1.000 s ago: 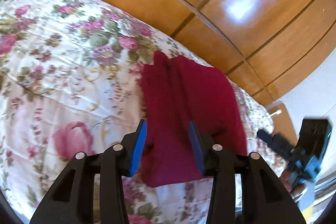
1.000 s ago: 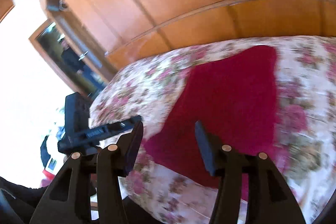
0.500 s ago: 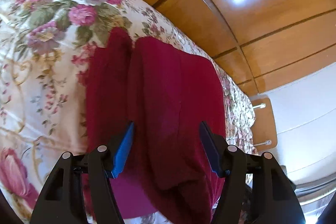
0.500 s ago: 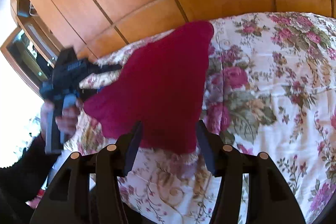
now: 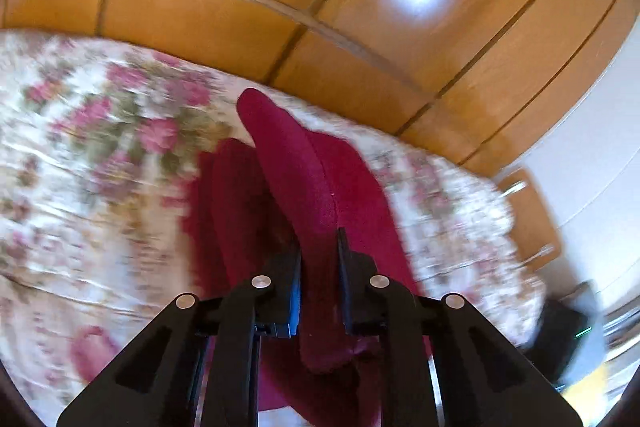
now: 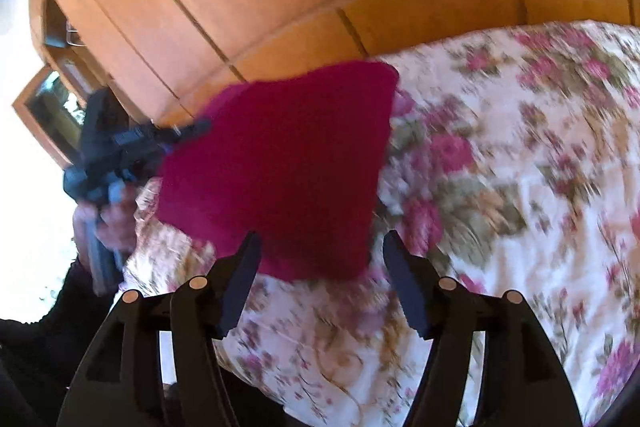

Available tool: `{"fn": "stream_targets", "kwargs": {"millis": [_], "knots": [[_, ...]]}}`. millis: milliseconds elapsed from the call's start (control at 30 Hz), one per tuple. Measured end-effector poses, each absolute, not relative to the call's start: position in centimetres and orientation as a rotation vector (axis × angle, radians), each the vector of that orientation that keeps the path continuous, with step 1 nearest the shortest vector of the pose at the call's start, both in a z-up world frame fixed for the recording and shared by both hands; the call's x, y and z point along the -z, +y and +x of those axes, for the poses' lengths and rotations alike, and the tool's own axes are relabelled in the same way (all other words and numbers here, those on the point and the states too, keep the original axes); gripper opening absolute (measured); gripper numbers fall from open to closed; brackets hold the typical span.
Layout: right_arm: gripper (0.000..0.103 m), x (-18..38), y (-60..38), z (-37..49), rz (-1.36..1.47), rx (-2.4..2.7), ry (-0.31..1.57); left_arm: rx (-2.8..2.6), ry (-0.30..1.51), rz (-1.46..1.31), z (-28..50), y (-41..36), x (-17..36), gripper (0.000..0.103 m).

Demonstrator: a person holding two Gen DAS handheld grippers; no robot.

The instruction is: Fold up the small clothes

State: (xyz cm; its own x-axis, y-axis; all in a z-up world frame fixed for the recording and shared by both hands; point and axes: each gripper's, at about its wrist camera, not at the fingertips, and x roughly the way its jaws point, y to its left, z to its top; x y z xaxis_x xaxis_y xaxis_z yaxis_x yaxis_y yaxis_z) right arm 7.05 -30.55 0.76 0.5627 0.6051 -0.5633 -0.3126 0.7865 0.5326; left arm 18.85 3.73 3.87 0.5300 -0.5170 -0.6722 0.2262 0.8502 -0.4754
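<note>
A dark red garment [image 5: 320, 187] lies on the floral bedspread [image 5: 100, 167], and one fold of it is raised off the bed. My left gripper [image 5: 319, 247] has that raised fold between its blue pads; its jaws are closing and the pads press on the cloth. In the right wrist view the garment [image 6: 280, 167] looks like a tilted square, lifted at its far left edge where the left gripper [image 6: 196, 129] holds it. My right gripper [image 6: 320, 263] hovers at the garment's near corner with its jaws opening. The corner sits between its tips, untouched.
Glossy wooden wardrobe doors [image 5: 360, 7] rise right behind the bed. A small wooden nightstand [image 5: 532, 215] stands past the bed's right end. A hand [image 6: 116, 215] in a dark sleeve grips the left tool, with a framed mirror [image 6: 52, 107] behind it.
The left jaws went from wide apart over the garment to closed on a fold, which has risen off the bed. The right jaws have spread wider and come nearer the garment's corner.
</note>
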Motion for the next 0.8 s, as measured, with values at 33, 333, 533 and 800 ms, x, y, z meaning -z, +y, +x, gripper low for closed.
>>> {"fn": "stream_targets", "kwargs": {"millis": [33, 333, 533, 800], "knots": [[0.057, -1.0, -29.8, 7.3, 0.384, -0.570, 0.804, 0.432, 0.930, -0.343, 19.0, 3.9, -3.1, 0.015], [0.051, 3.5, -20.2, 8.3, 0.078, -0.600, 0.938, 0.301, 1.025, -0.315, 19.5, 5.6, 3.0, 0.015], [0.055, 2.2, -21.0, 7.8, 0.048, -0.601, 0.927, 0.210, 0.920, -0.279, 17.5, 5.9, -0.6, 0.025], [0.062, -3.6, -27.4, 10.6, 0.234, -0.536, 0.806, 0.291, 0.803, -0.178, 16.4, 2.0, -2.8, 0.025]]}}
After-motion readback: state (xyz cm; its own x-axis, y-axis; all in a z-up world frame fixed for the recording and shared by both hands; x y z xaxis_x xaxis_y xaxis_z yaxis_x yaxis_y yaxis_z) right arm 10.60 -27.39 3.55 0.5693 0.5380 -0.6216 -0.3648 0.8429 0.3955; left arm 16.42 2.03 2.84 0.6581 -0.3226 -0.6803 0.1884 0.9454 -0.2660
